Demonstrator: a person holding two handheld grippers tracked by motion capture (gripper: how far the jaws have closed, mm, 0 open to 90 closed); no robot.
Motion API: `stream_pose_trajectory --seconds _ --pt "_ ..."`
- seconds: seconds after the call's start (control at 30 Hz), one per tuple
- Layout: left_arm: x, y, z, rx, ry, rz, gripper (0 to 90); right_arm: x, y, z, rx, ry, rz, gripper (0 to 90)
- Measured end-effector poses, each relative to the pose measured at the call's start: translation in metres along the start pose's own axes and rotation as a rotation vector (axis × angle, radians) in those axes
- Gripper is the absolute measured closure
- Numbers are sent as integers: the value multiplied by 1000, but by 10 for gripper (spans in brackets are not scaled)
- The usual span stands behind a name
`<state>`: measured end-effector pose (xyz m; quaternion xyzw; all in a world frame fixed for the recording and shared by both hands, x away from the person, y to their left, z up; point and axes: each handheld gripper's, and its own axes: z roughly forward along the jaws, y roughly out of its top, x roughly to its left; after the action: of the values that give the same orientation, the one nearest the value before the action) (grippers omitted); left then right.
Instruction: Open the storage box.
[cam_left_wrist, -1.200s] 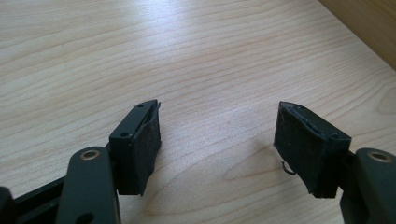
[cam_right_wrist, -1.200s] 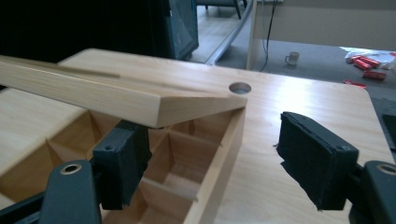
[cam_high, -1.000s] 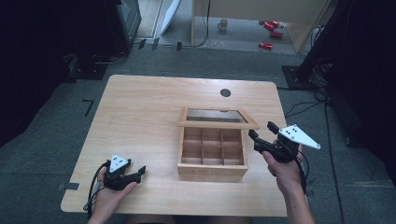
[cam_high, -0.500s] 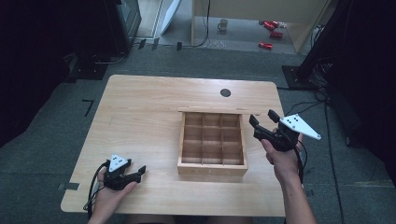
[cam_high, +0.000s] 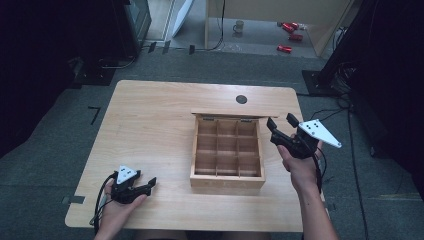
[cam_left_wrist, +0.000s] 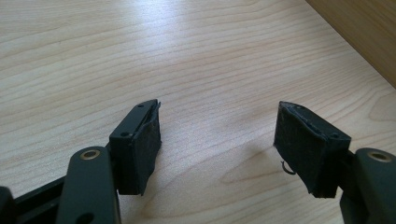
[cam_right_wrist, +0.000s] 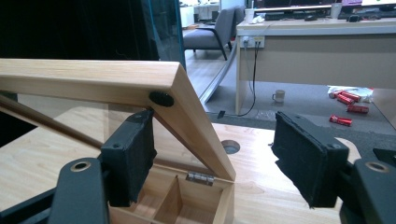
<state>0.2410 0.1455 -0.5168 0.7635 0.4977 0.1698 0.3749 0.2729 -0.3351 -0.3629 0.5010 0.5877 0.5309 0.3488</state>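
Note:
A wooden box with several empty compartments stands right of the table's middle. Its glass-paned lid is up on its hinges at the far side, seen edge-on. My right gripper is open beside the lid's right end. In the right gripper view the lid's wooden frame slants between the wide-apart jaws of my right gripper, close to the left pad; the compartments lie below. My left gripper rests open at the front left. In the left gripper view, my left gripper has bare wood between its jaws.
A round cable hole sits near the table's far edge. The box's side lies to the upper right in the left gripper view. Red cans and a mug lie on the floor beyond.
The lid has swung from a low tilt to nearly upright. My right gripper rose and moved toward the table's far side with it. The left gripper has stayed put.

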Motion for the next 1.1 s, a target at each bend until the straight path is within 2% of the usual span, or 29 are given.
stream_pose_trajectory --seconds 0.13,0.23,0.3,0.4,0.57,0.67,0.8,0.93,1.1 --pt "0 0 0 -2 1 0 326 0 6 6 -1 -15 12 308" --pt "0 0 0 -1 0 -1 326 4 2 16 45 -53 -32 316" --pt "0 0 0 -2 -2 -6 326 5 0 21 69 -25 -43 295" --pt "1 0 0 -2 -4 -7 326 9 -3 29 90 -14 -55 310" --pt "1 0 0 -3 -8 -8 326 12 -9 38 103 18 -79 385" --pt "2 0 0 -2 -11 -10 326 10 -10 41 99 31 -70 428" --pt "2 0 0 -5 -13 -11 326 1 -13 50 95 50 -35 510" --pt "2 0 0 -2 -10 -6 326 -6 -13 59 104 54 -10 530" --pt "-1 0 0 2 2 5 325 -9 -13 75 114 32 -28 557"
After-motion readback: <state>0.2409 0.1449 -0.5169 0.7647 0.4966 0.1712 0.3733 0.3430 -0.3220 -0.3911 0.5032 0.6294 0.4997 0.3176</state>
